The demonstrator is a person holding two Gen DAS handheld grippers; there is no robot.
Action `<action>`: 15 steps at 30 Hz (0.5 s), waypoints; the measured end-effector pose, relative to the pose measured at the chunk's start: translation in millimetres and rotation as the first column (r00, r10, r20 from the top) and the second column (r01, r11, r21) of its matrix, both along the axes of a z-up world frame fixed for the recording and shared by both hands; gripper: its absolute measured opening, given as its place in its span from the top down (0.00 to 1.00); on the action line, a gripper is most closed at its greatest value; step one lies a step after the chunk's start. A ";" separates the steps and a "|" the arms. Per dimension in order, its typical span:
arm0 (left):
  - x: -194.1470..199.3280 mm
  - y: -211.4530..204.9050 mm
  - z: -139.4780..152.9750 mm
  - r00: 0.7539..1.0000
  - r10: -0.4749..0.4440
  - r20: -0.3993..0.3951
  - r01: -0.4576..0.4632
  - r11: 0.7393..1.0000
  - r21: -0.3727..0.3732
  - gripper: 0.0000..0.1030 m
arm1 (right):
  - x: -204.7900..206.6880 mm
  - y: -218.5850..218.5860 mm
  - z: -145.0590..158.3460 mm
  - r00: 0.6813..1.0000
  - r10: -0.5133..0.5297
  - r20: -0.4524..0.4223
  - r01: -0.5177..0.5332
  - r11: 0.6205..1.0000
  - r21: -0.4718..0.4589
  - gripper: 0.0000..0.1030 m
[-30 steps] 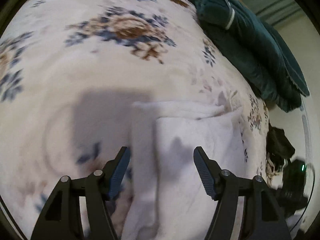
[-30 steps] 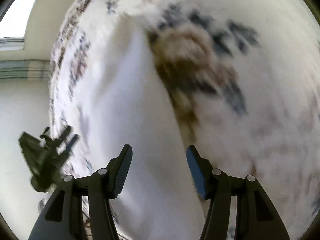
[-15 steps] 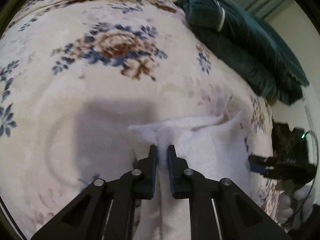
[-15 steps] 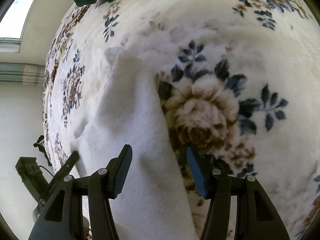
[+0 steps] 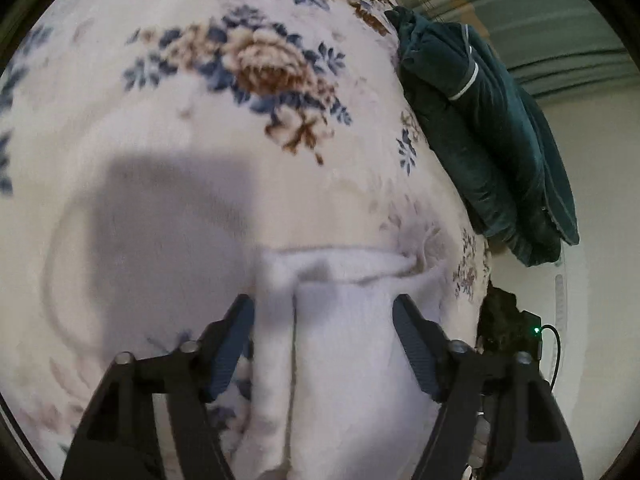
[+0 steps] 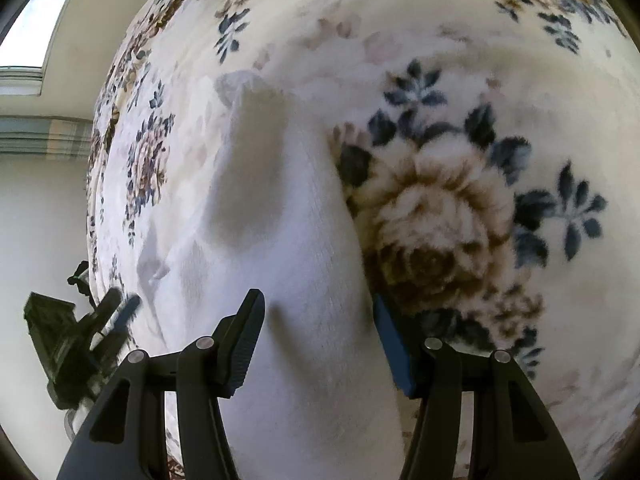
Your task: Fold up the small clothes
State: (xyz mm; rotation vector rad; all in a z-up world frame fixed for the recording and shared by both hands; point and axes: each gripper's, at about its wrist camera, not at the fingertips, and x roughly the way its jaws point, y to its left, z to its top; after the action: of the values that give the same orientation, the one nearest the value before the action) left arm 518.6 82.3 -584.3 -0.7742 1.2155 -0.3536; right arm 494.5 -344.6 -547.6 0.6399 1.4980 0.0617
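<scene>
White garment is laid on floral blanket. Left gripper jaws, just opened, are spread wide over it. Right gripper is held apart, nothing gripped.

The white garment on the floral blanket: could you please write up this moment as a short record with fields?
surface: floral blanket, cream with blue and brown flowers
garment: white garment, fleecy, partly folded, lying flat on the blanket
left gripper: jaws have just been opening, garment's folded edge lies between them, pads not pressing
right gripper: open, straddling the garment, pads clear of the cloth
other item: dark green bundle at the blanket's far right edge
fold status: one layer doubled over, fold not yet finished
</scene>
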 end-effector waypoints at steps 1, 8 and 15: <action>-1.9 -6.1 -6.2 1.000 -0.015 -0.019 0.015 1.000 0.003 0.32 | -0.7 0.0 -0.5 1.000 -0.003 -0.004 0.003 1.000 0.000 0.43; -10.4 -43.4 -12.0 0.996 -0.090 -0.015 0.091 0.993 0.075 0.34 | -3.1 1.8 -5.8 1.000 -0.010 -0.024 0.010 1.000 0.003 0.43; -39.8 -48.9 15.3 0.996 -0.065 0.059 0.057 0.990 0.132 0.34 | -9.7 4.8 -9.1 1.000 -0.011 -0.026 0.012 1.000 0.022 0.43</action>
State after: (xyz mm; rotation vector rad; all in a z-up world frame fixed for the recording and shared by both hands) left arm 478.8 33.4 -569.0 -0.6104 1.1926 -0.3426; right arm 484.8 -339.8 -556.8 0.6692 1.5207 0.0613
